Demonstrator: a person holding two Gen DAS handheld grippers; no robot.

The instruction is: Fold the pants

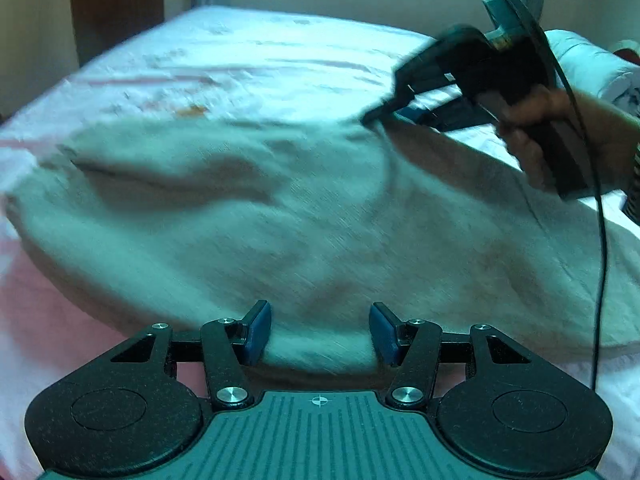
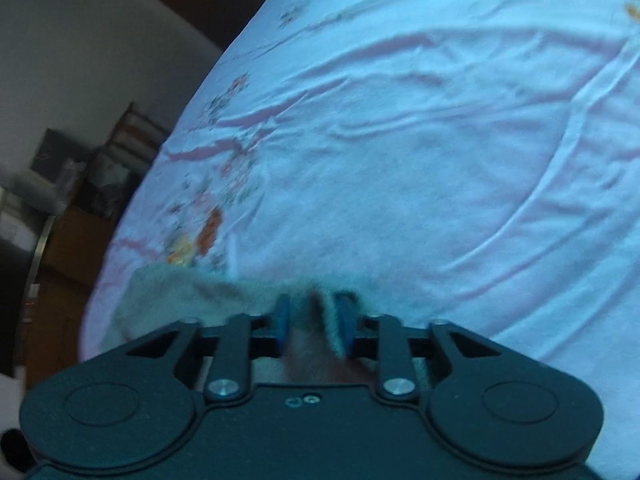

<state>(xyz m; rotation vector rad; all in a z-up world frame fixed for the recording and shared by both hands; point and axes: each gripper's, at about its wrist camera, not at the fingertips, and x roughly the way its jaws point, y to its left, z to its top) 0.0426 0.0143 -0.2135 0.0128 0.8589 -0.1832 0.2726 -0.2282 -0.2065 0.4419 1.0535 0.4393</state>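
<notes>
The pale grey-beige pants (image 1: 280,216) lie spread and bunched across the bed, blurred by motion. My left gripper (image 1: 320,330) stands open at the near edge of the pants, with cloth between its blue pads (image 1: 258,330). My right gripper (image 1: 370,118) shows in the left wrist view at the far right edge of the pants, held by a hand, pinching the cloth and lifting it. In the right wrist view the right gripper (image 2: 314,320) is shut on a fold of the pants (image 2: 192,292), which hangs to the left.
The bed sheet (image 2: 400,140) is white-pink with a flower print and many creases. A dark wooden headboard (image 1: 116,4) stands at the far end. A white pillow (image 1: 584,60) lies at the right. Dark furniture (image 2: 80,184) stands left of the bed. A cable (image 1: 600,240) hangs from the right gripper.
</notes>
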